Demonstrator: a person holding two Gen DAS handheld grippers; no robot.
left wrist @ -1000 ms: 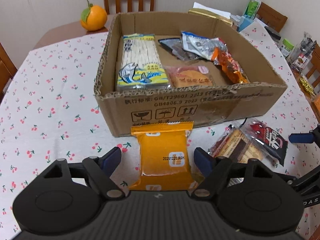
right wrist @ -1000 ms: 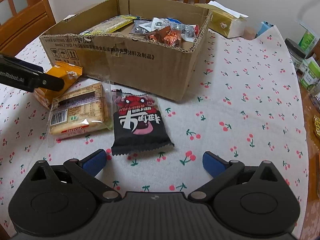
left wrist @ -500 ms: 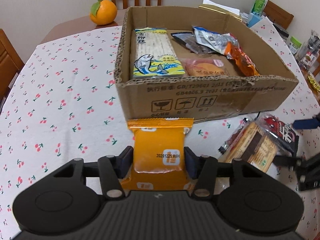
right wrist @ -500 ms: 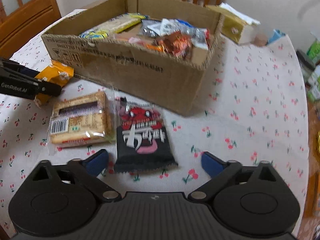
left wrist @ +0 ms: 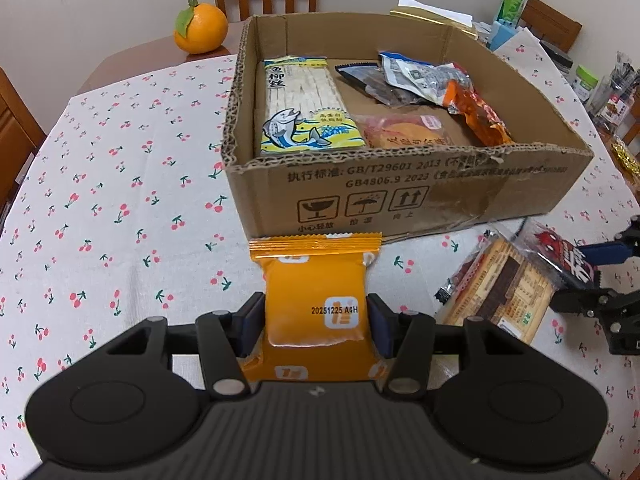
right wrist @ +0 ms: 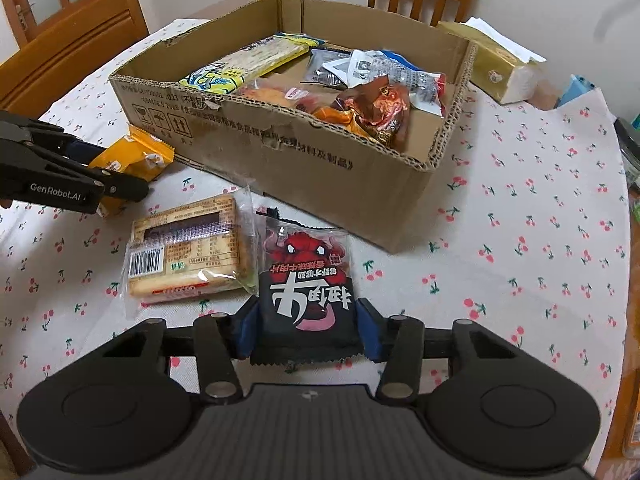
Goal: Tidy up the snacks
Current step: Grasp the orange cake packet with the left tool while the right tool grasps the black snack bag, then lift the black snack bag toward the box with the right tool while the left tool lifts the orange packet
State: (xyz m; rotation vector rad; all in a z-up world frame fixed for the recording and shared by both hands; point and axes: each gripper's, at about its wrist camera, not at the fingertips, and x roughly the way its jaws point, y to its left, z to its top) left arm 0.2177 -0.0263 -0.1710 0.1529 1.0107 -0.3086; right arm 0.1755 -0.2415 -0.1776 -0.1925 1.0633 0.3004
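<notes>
both grips are being set before the lift into the cardboard box (left wrist: pixel 400 208). the left gripper (left wrist: pixel 316 322) is pinched on the orange packet (left wrist: pixel 316 296), pads seated on both side edges near the packet's lower half. the right gripper (right wrist: pixel 306 328) is closing on the black-and-red packet (right wrist: pixel 308 280), which sits between the pads; contact looks made on both sides, though the squeeze is judged not settled yet

to be done well: the lift should be held off until the right grip is firm, both packets should be raised clear of the box's near wall before being carried over, and the biscuit pack (right wrist: pixel 188 252) just beside the black packet should not be dragged along

positions: orange packet runs from the left gripper toward 12 o'clock, its top seal just short of the box wall. black-and-red packet extends from the right gripper toward 12 o'clock, box corner beyond it, biscuit pack at 10 o'clock. free floor in the box appears at its far side
</notes>
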